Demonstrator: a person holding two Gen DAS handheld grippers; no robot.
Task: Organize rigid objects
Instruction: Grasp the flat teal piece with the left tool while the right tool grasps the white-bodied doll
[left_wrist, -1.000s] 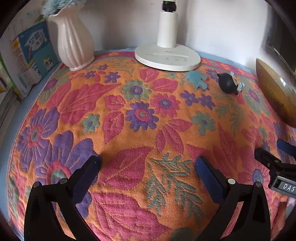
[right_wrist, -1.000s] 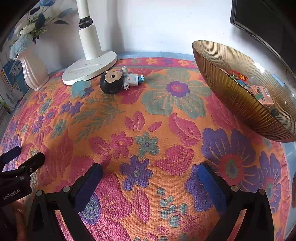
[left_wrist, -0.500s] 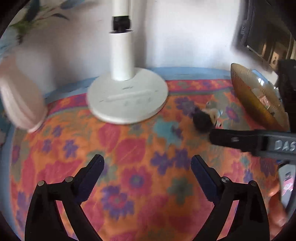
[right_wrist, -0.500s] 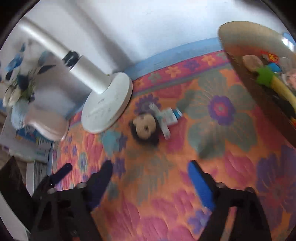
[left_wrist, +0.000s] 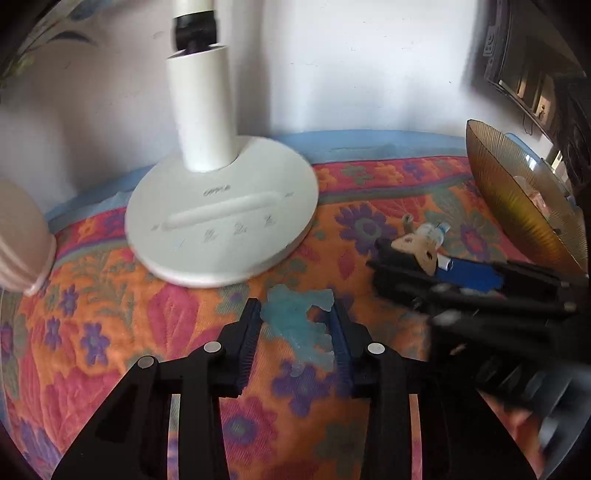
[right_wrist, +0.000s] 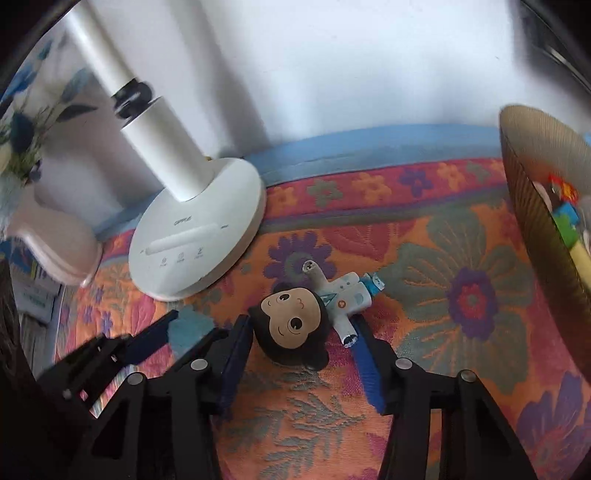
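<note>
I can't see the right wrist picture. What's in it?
The right gripper has just been closing around a doll lying on a flowery cloth. A white lamp base stands behind; a gold bowl sits at right.

Under my fingers (left_wrist: 251, 332) lay a coarse woven floral cloth (left_wrist: 110, 332), matt. The lamp base (left_wrist: 221, 229) looked like smooth white plastic, the bowl (left_wrist: 517, 206) ribbed, amber and glossy. The blue toy (left_wrist: 295, 317) seemed translucent and rubbery; the doll (right_wrist: 295, 325) smooth, matt plastic.

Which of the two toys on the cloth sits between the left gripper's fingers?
The flat translucent blue toy; the dark-haired doll lies between the right gripper's fingers.
</note>
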